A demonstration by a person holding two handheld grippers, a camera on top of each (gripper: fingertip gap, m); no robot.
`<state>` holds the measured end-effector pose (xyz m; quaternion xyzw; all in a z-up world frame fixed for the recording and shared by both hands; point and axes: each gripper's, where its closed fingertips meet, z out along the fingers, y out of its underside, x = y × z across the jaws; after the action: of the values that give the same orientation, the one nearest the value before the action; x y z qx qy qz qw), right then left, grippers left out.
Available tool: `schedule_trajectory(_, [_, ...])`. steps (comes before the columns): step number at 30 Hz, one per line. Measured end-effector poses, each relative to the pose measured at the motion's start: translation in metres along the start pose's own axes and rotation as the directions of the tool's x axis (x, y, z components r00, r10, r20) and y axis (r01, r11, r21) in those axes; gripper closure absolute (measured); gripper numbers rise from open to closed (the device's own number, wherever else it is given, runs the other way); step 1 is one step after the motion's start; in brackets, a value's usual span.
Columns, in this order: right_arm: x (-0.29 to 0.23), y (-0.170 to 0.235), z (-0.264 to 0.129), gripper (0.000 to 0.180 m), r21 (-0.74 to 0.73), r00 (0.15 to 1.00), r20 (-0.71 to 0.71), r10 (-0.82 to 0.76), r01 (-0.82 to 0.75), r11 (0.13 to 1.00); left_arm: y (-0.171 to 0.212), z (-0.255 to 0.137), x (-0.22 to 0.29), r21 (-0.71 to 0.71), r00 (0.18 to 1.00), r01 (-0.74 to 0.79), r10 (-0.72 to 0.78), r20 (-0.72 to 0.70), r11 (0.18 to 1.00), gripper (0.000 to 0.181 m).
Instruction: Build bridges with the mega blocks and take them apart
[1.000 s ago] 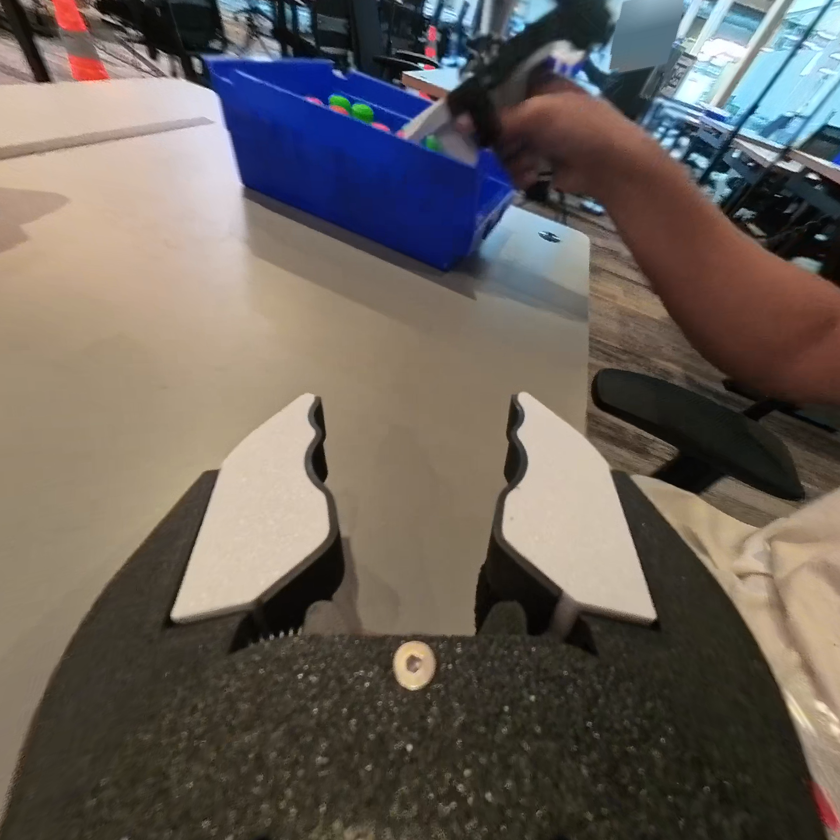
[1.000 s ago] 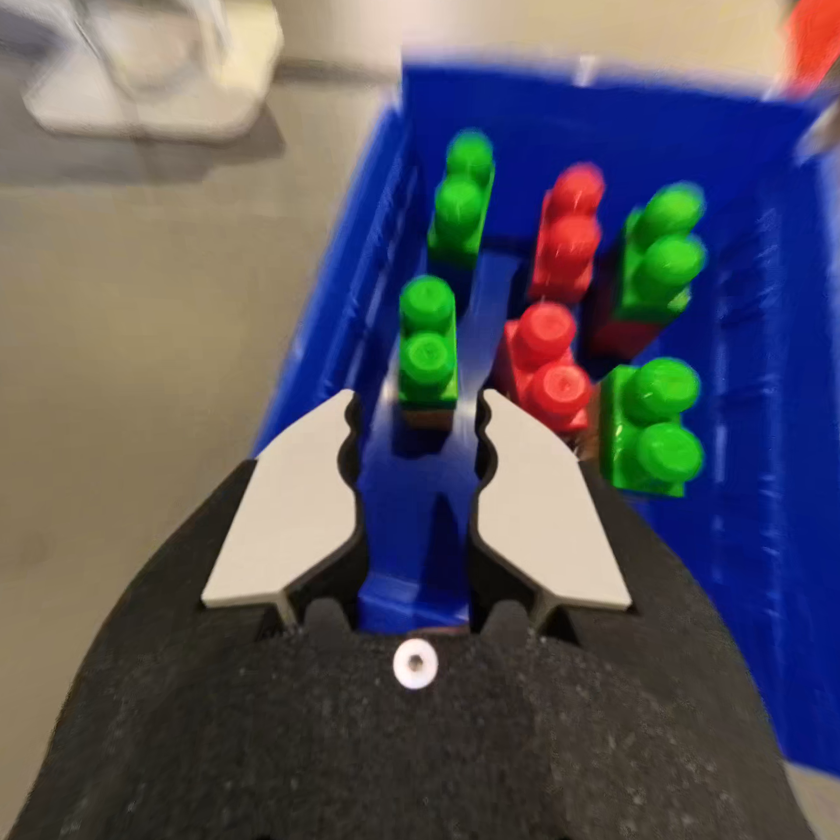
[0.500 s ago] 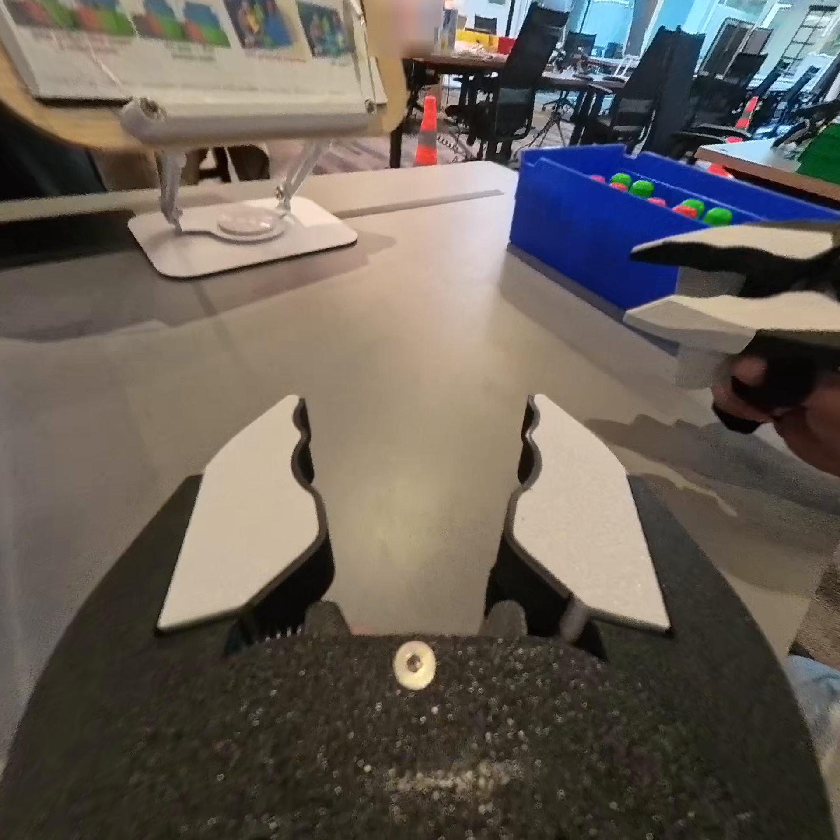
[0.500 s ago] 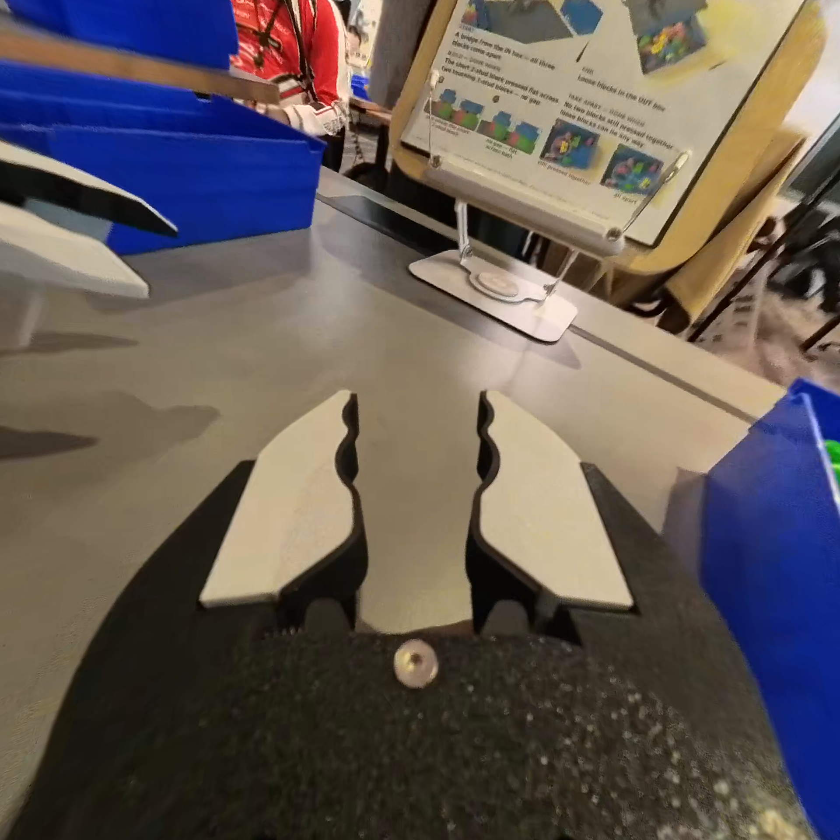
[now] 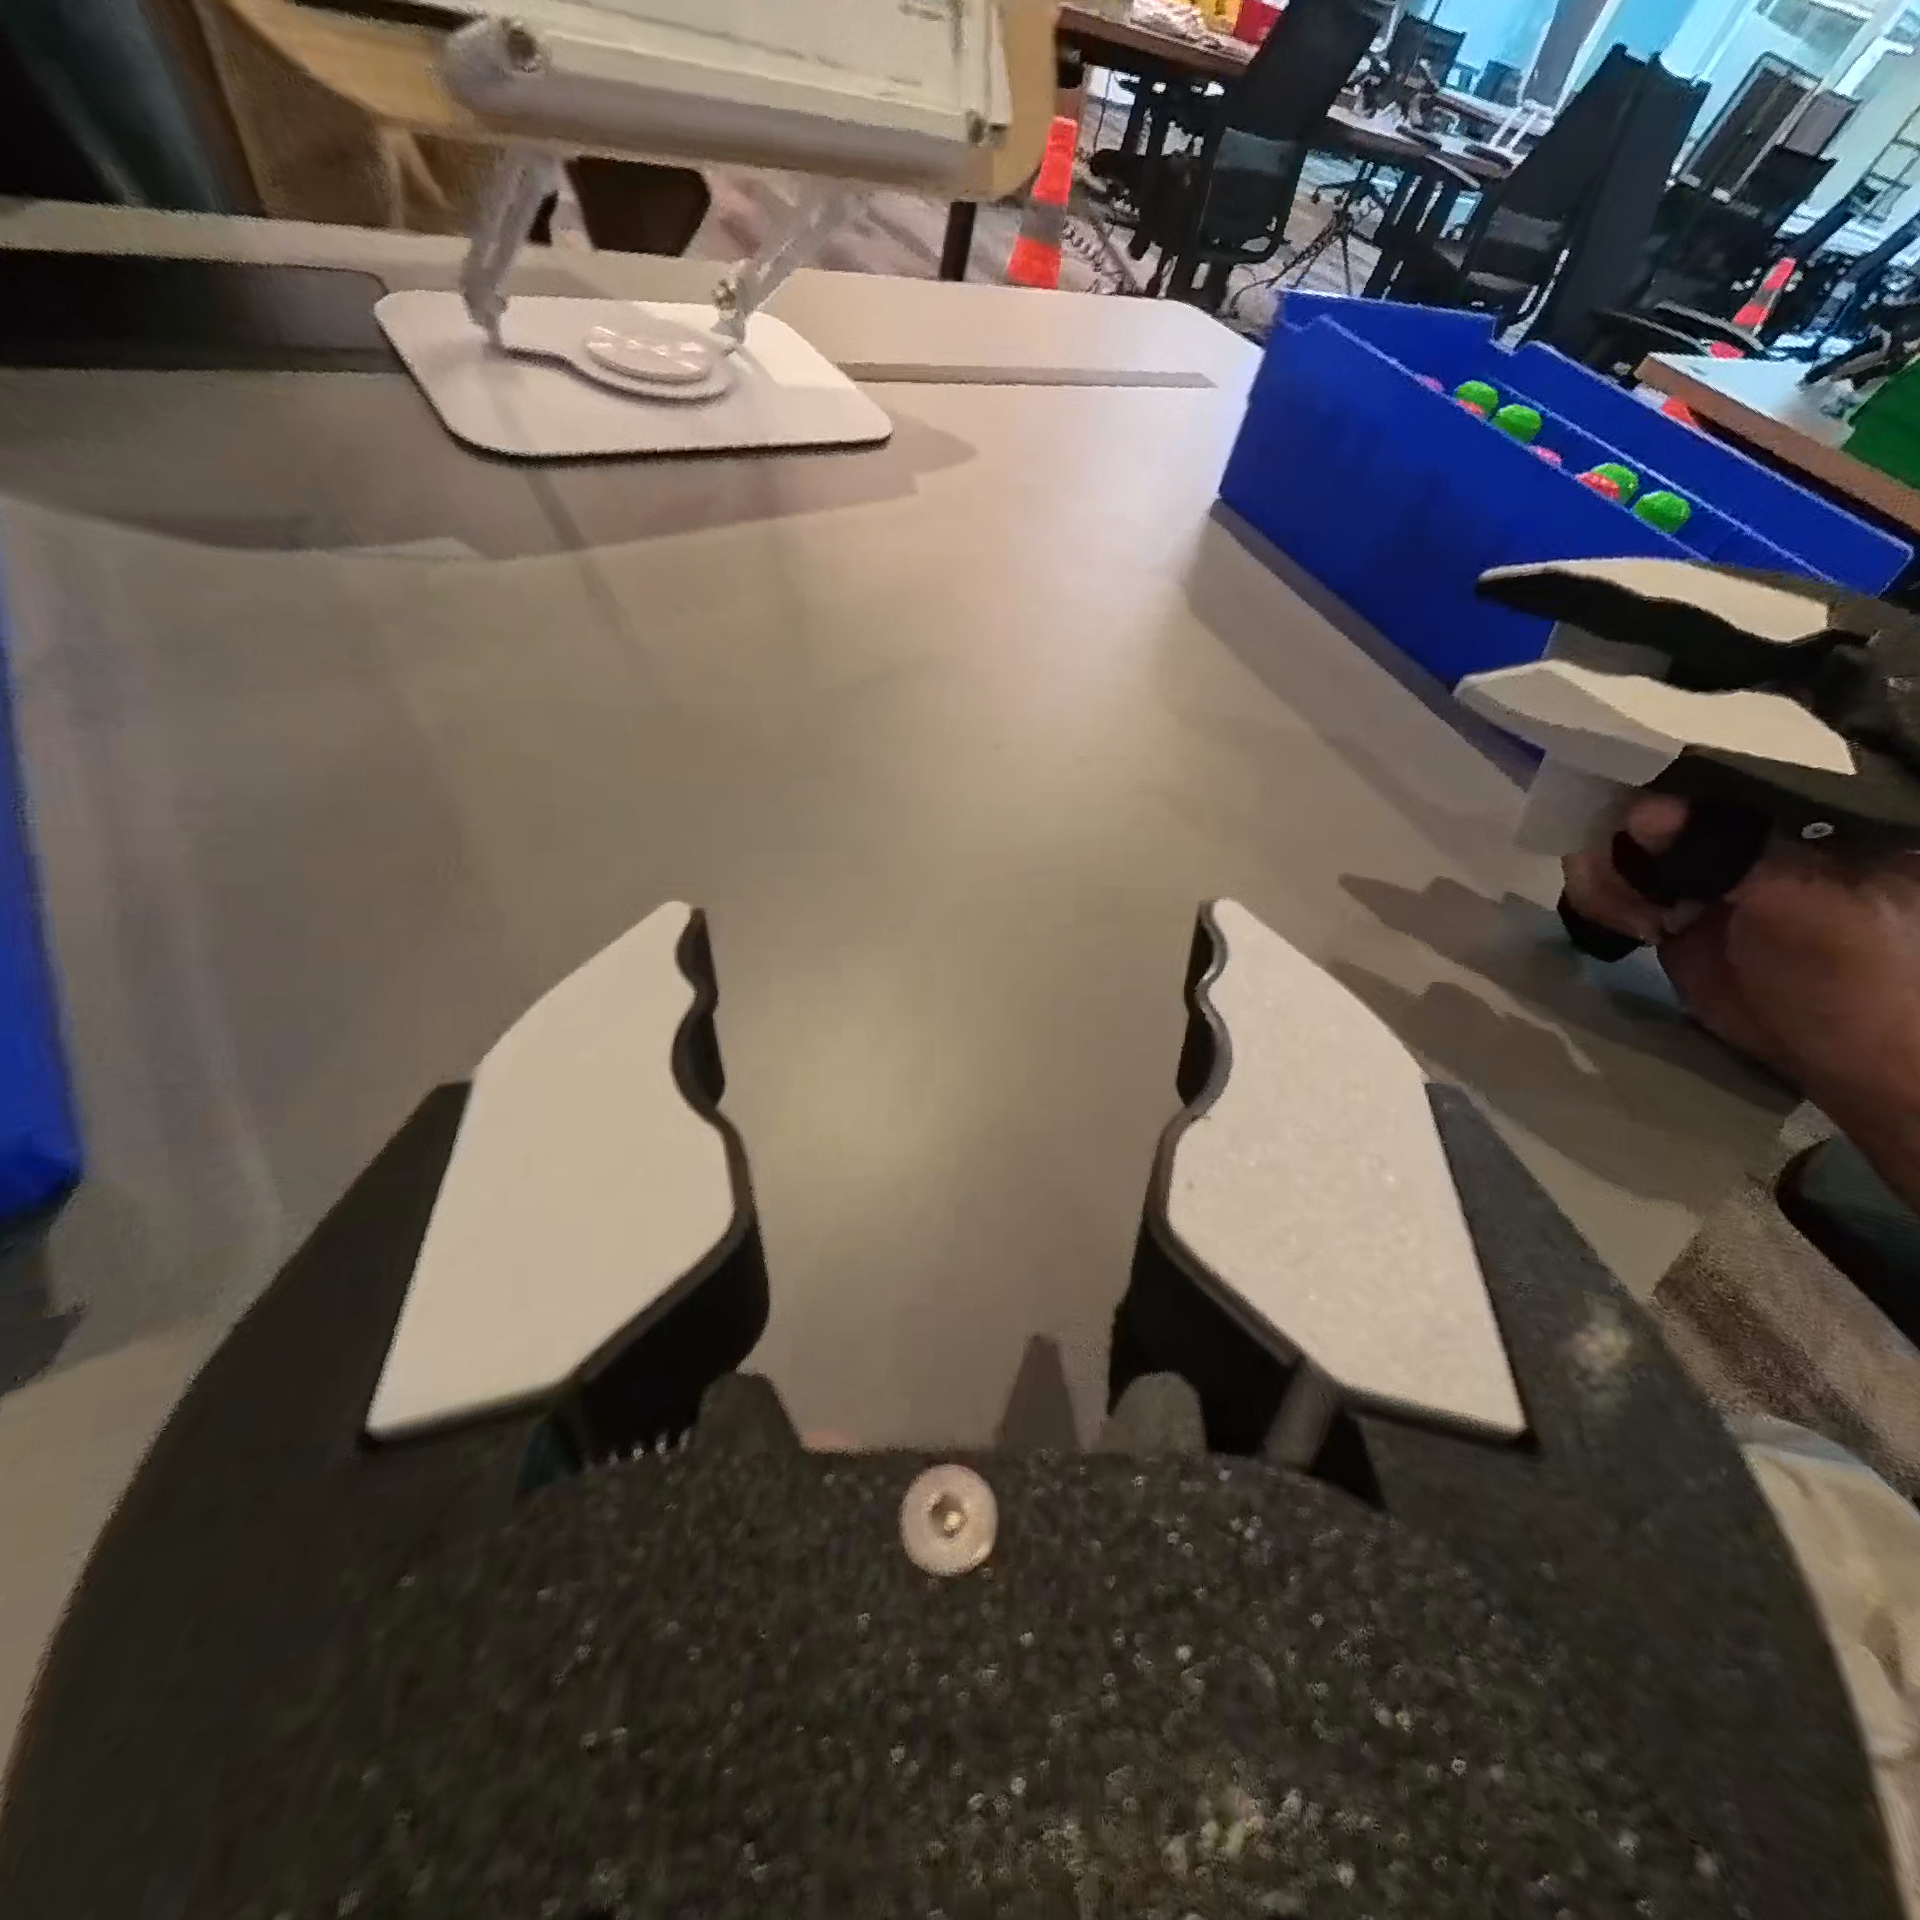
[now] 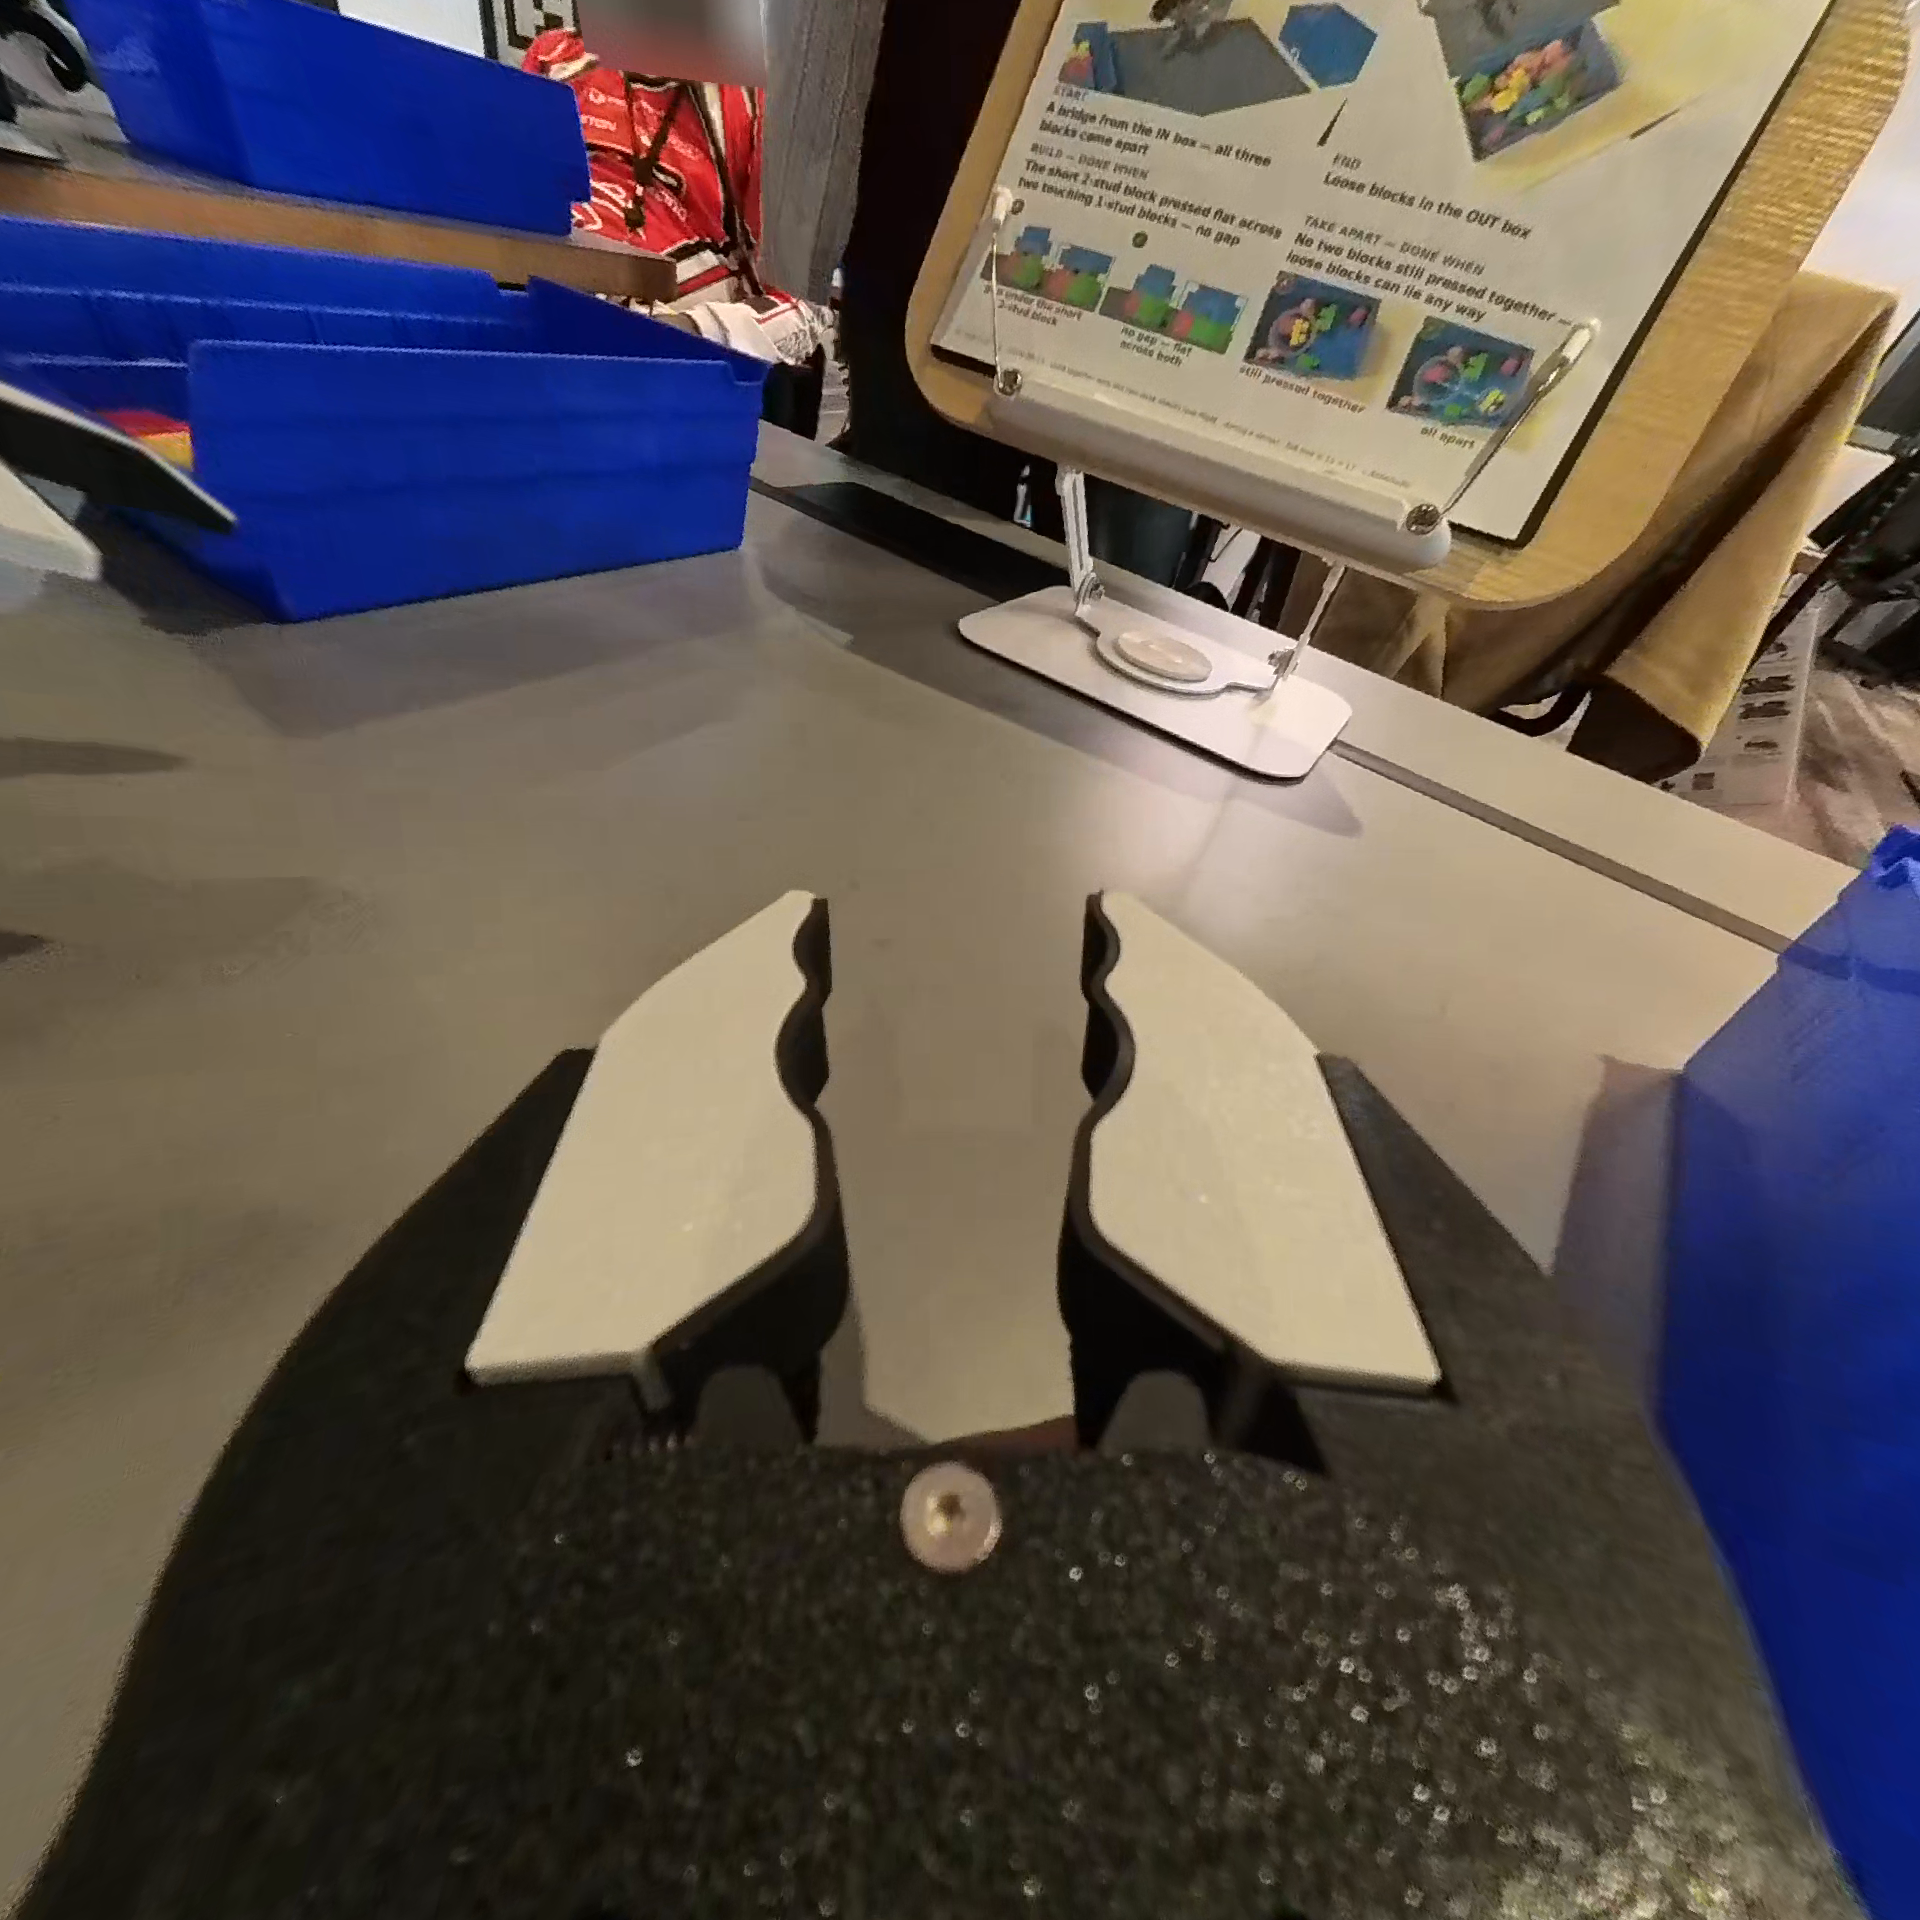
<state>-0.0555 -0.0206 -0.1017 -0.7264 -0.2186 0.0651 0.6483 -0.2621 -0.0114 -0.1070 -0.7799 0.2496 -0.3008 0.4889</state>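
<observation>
Over the bare grey table (image 5: 935, 790), both grippers hang empty with nothing between their fingers. The left gripper (image 5: 948, 971) has its jaws spread wide; the right gripper (image 6: 956, 961) is released too, with a narrower gap. One second ago the right wrist view looked straight down into the blue bin (image 5: 1455, 520) at the green and red mega blocks (image 5: 1605, 480); now it faces the instruction card on its stand (image 6: 1226, 343) at 1 o'clock, with that bin only a blue wall at 3 o'clock. So the right gripper has pulled out of the bin without a block. In the left wrist view the blocks sit in the bin at 2 o'clock, just behind the right gripper. A second blue bin (image 6: 468, 488) stands at 10 o'clock in the right wrist view. Judgement: no pick made, no bridge begun; a fresh reach into the bin is needed.
</observation>
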Motion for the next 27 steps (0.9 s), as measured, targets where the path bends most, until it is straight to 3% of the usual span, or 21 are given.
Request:
schedule_trajectory(4, [0.0,0.002,0.002,0.133,-0.009,1.0,0.011,0.013,-0.013,1.0,-0.004,-0.026,-0.027,-0.028,0.997,0.042,-0.04,0.072,0.999,0.093])
schedule_trajectory(12, [-0.002,0.003,0.005,0.135,-0.016,0.999,0.037,0.018,-0.018,1.0,-0.077,-0.096,-0.151,-0.234,0.929,0.033,0.057,0.366,0.972,0.094])
schedule_trajectory(17, [-0.003,0.002,0.008,0.136,-0.01,0.998,0.053,0.024,-0.023,1.0,-0.099,-0.045,-0.223,-0.423,0.925,0.069,0.1,0.365,0.903,0.097])
schedule_trajectory(20, [-0.004,0.002,0.011,0.136,-0.013,0.998,0.056,0.024,-0.024,1.0,-0.09,0.005,-0.257,-0.551,0.946,0.078,0.112,0.304,0.831,0.098])
schedule_trajectory(23, [-0.003,0.001,0.01,0.137,-0.008,0.999,0.048,0.016,-0.016,1.0,-0.088,0.038,-0.301,-0.61,0.923,0.114,0.143,0.356,0.784,0.098])
schedule_trajectory(27, [-0.004,0.002,0.01,0.137,-0.014,0.999,0.041,0.003,-0.002,1.0,-0.078,0.074,-0.326,-0.636,0.922,0.266,0.001,0.386,0.725,0.092])
